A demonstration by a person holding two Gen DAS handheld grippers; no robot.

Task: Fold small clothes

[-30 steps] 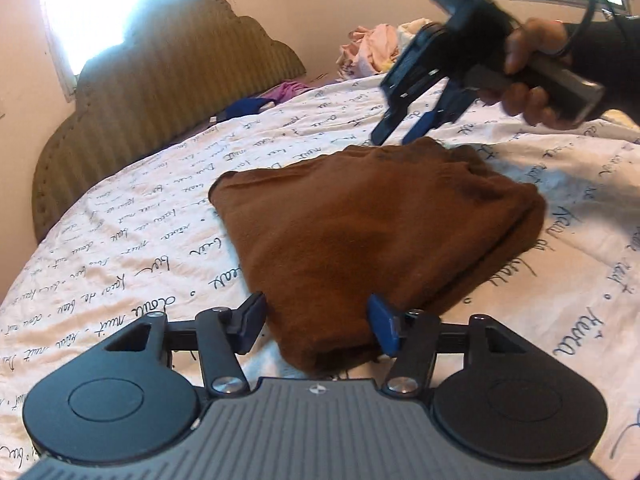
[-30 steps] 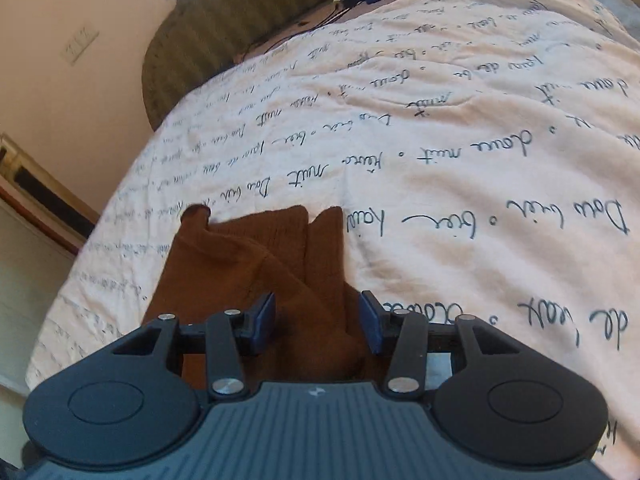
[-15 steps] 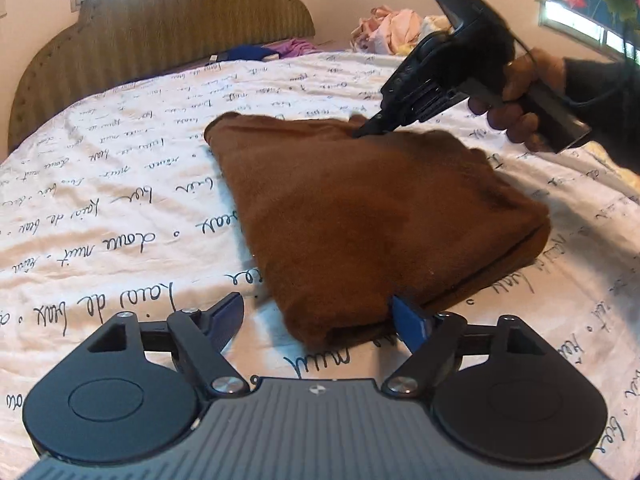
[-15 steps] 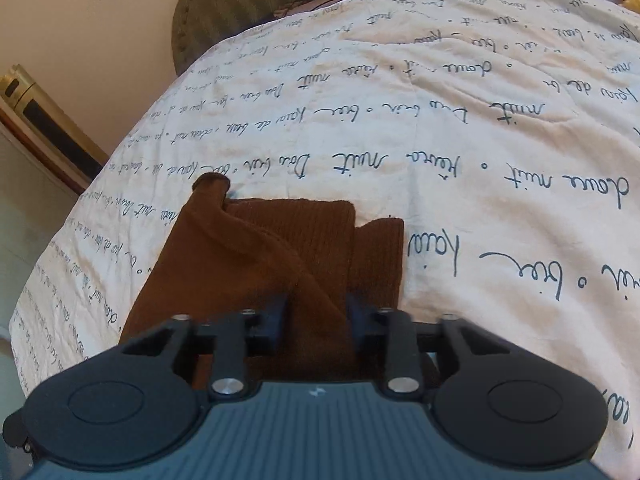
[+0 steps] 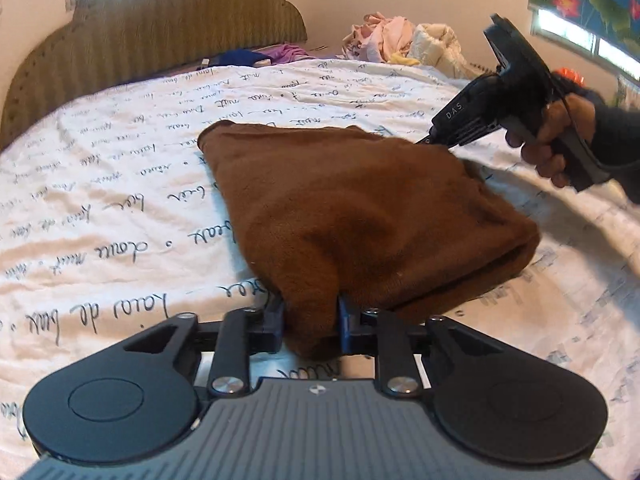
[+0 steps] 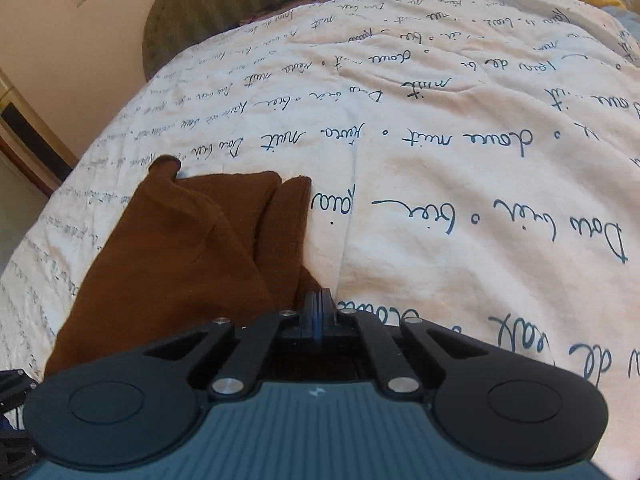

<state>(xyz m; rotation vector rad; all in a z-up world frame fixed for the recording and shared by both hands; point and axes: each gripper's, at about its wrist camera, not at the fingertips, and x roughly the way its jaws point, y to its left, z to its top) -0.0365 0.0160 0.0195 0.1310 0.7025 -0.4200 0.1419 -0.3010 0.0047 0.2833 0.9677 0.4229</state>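
**Both grippers now pinch the brown garment at opposite edges**

The brown, soft fleece-like garment [image 5: 360, 216] lies folded on the white bedspread printed with dark handwriting [image 5: 120, 208]. In the left wrist view its near corner rises into the left gripper [image 5: 311, 322] and fills the gap between the two jaws. Half a second ago these jaws stood wide on both sides of that corner, apart from it; they have just been closing, and now they are narrow and press the cloth from both sides.

The right gripper [image 6: 319, 312] sits at the far edge of the garment, as seen from the left wrist, with the person's hand [image 5: 560, 136] around its handle. Its jaws were open over the cloth one second ago; now they are fully together. In the right wrist view a thin fold of the brown cloth runs up to the jaw tips, so I judge that they hold an edge layer, although the pinched cloth itself is hidden.

Beyond the jaws there are the olive ribbed headboard [image 5: 172, 28] and a pile of pale clothes [image 5: 400, 40], well apart from the garment.

For the task this means, in my judgement, that grasping is finished and the next fold can begin.
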